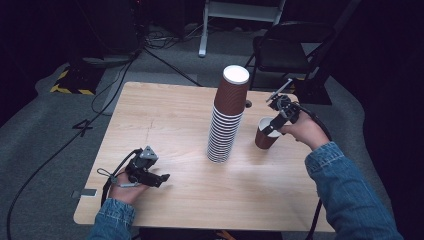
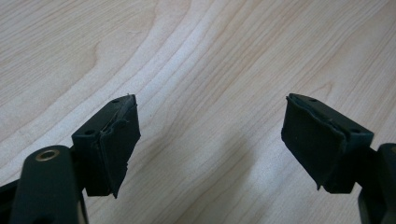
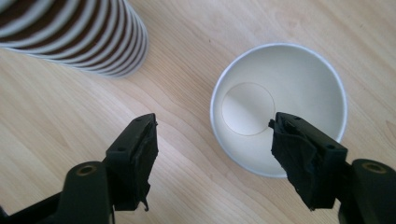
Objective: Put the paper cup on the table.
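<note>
A tall stack of brown paper cups [image 1: 227, 117] stands upside down near the middle of the wooden table [image 1: 170, 115]; its lower end also shows at the top left of the right gripper view [image 3: 79, 32]. Just right of it a single brown cup [image 1: 265, 136] stands upright with its white inside [image 3: 280, 79] empty. My right gripper [image 1: 272, 127] hangs over that cup's near rim with its jaws open [image 3: 215, 149]: one jaw is above the inside, the other outside the wall, and neither presses on it. My left gripper [image 1: 162, 179] rests low at the front left, open [image 2: 210, 140] over bare wood.
A black folding chair [image 1: 285, 47] stands behind the table's far right corner. Cables [image 1: 100, 100] run over the grey floor to the left. The table's front edge [image 1: 200, 227] lies close to both forearms.
</note>
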Demonstrator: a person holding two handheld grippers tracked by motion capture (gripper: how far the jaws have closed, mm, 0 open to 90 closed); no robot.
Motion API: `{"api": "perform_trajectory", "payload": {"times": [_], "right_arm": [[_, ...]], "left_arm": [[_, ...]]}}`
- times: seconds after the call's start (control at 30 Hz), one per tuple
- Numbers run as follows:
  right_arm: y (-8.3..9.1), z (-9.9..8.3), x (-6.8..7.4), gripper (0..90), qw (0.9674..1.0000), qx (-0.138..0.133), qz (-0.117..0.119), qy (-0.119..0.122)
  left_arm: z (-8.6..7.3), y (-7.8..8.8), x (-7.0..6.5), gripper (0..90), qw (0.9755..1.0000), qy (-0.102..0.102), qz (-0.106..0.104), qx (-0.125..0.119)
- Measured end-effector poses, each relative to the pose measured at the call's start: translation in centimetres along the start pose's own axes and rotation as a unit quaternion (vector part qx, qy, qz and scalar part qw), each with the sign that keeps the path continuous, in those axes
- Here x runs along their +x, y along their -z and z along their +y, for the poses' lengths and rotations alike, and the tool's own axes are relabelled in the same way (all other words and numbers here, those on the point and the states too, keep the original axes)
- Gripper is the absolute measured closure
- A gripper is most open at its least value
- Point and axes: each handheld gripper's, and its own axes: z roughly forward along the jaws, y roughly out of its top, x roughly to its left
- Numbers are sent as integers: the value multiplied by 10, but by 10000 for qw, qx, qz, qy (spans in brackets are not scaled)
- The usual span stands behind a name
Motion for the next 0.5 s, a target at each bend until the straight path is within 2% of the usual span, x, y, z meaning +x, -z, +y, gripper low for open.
{"api": "perform_trajectory", "payload": {"times": [0.17, 0.33, 0.5], "right_arm": [[22, -25, 2, 312, 9982, -601, 29, -81], [35, -57, 0, 306, 9928, -1175, -31, -237], [39, -90, -1, 306, 9877, -1519, -98, -347]], "left_arm": [[-3, 0, 1, 192, 10000, 47, 45, 45], [-4, 0, 2, 188, 9999, 110, 46, 81], [-4, -4, 4, 182, 9997, 147, 29, 195]]}}
